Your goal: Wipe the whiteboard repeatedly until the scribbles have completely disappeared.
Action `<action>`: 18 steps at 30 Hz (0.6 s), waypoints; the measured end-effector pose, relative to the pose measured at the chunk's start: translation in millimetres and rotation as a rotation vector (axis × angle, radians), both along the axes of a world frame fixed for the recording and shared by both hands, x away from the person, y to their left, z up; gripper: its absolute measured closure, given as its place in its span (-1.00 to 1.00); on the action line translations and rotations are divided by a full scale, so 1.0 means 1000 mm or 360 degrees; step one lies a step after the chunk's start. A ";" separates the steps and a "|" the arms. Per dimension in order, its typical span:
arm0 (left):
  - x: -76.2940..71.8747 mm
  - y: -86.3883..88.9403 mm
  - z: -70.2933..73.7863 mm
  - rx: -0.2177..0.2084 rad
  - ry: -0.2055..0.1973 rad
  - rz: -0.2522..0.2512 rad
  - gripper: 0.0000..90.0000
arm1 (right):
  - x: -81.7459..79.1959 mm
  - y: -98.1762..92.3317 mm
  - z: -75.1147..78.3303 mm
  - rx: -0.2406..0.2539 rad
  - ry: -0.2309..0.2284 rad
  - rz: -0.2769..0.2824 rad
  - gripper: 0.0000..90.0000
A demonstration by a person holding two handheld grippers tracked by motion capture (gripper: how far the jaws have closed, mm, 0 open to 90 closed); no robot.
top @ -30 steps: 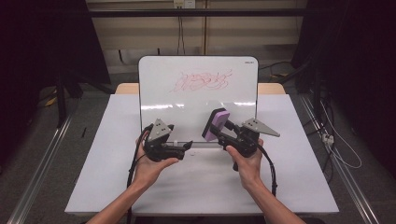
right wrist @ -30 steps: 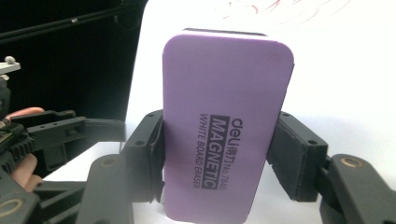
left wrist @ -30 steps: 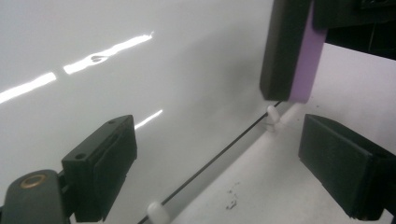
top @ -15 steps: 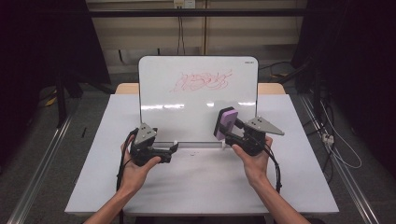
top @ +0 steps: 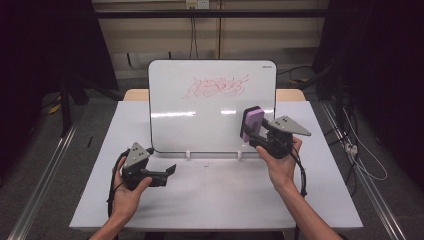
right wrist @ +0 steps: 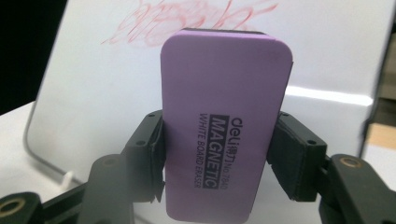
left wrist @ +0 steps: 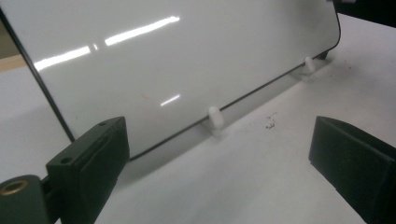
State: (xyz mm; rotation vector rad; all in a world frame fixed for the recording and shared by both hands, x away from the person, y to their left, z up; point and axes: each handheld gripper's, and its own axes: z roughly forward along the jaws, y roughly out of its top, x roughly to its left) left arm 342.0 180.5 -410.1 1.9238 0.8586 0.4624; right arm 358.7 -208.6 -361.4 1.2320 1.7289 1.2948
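A whiteboard [top: 210, 115] stands upright at the back of the white table [top: 210, 200], with a red scribble [top: 217, 87] near its top. My right gripper [top: 253, 134] is shut on a purple magnetic eraser [top: 251, 124], held in front of the board's lower right part. In the right gripper view the eraser [right wrist: 224, 116] sits upright between the pads [right wrist: 292, 158], with the scribble [right wrist: 154, 23] behind it. My left gripper [top: 170, 171] is low over the table at the board's lower left corner. Its jaws have just been opening and stand open [left wrist: 219, 154] with nothing between them, facing the board [left wrist: 163, 60].
Two small white clips [top: 188, 154] hold the board's bottom edge; one clip [left wrist: 215, 119] shows close in the left gripper view, with dark specks on the table beside it. Metal rails [top: 45, 175] run along the floor on both sides. Cables [top: 357, 160] lie at the right.
My left hand has moved left and back toward the table's near edge. My right hand has carried the eraser a little up and to the right, closer to the board.
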 end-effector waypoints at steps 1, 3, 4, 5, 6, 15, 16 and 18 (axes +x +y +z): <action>0.000 0.000 0.000 0.0000 0.0000 0.0000 -0.89 | 0.001 0.000 0.003 -0.0025 -0.0008 -0.0005 -0.08; -0.001 0.005 -0.002 -0.0017 0.0003 0.0022 -0.89 | 0.005 0.002 0.011 -0.0119 -0.0018 -0.0041 -0.08; 0.000 0.008 -0.003 -0.0015 0.0001 0.0043 -0.89 | 0.007 0.003 0.014 -0.0170 -0.0028 -0.0055 -0.08; 0.000 0.009 -0.004 -0.0026 0.0005 0.0055 -0.89 | 0.009 0.004 0.016 -0.0213 -0.0036 -0.0068 -0.08; 0.000 0.009 -0.004 -0.0026 0.0005 0.0055 -0.89 | 0.011 0.005 0.018 -0.0256 -0.0041 -0.0084 -0.08; 0.005 0.012 -0.007 -0.0044 0.0014 0.0099 -0.89 | 0.041 0.014 0.034 -0.0560 -0.0045 -0.0159 -0.08; 0.005 0.011 -0.007 -0.0046 0.0017 0.0101 -0.88 | 0.044 0.015 0.035 -0.0575 -0.0048 -0.0167 -0.07; 0.006 0.010 -0.008 -0.0043 0.0022 0.0092 -0.88 | 0.048 0.015 0.037 -0.0579 -0.0045 -0.0160 -0.08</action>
